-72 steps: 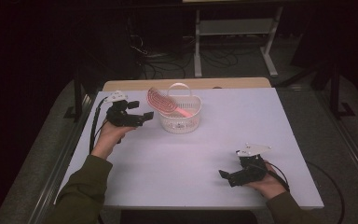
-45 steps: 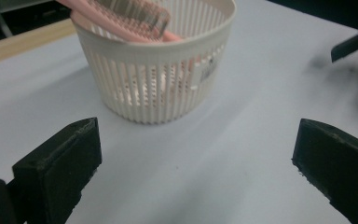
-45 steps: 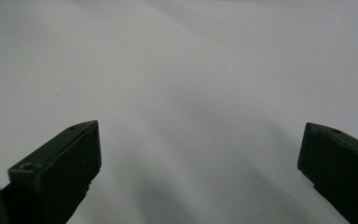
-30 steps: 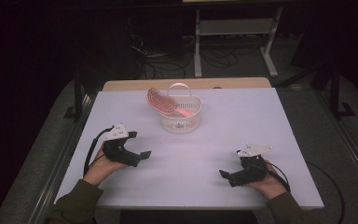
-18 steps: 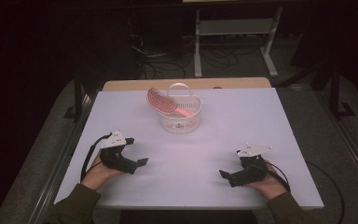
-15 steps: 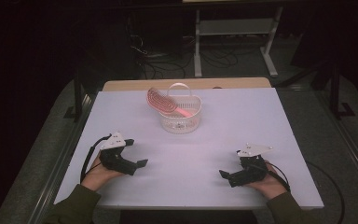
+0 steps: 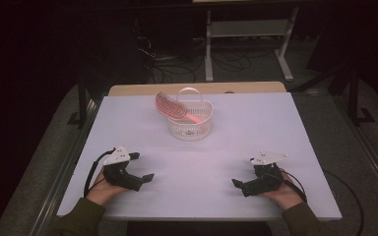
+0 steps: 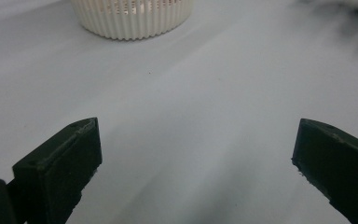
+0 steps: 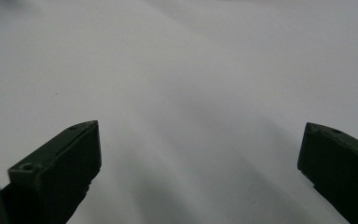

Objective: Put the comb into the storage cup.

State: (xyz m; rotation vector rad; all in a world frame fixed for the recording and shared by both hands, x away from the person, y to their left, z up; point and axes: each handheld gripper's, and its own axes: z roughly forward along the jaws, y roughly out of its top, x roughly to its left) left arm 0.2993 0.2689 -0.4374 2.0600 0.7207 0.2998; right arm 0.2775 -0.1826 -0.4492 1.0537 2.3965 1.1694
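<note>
Brush (image 7: 172,105) already lodged in the basket (image 7: 189,129), so by the look of things a matter of resting the hands well. Nearest, along the front edge of the white table (image 7: 275,128): left gripper (image 7: 142,167) low on the surface, jaws spread wide with bare tabletop between them; right gripper (image 7: 243,173) likewise, jaws spread and empty, well apart from the left. Keep both hands flat and quiet, jaws wide, cables trailing behind rather than across the middle. Farther off, toward the back of the table: white ribbed basket, upright, well clear of either gripper. Inside it, pink brush, head tilted up and out over the left rim, handle probably down inside, though too small to tell for sure. No nudging of that basket: one bump and quite possibly a leaning brush on the table.
</note>
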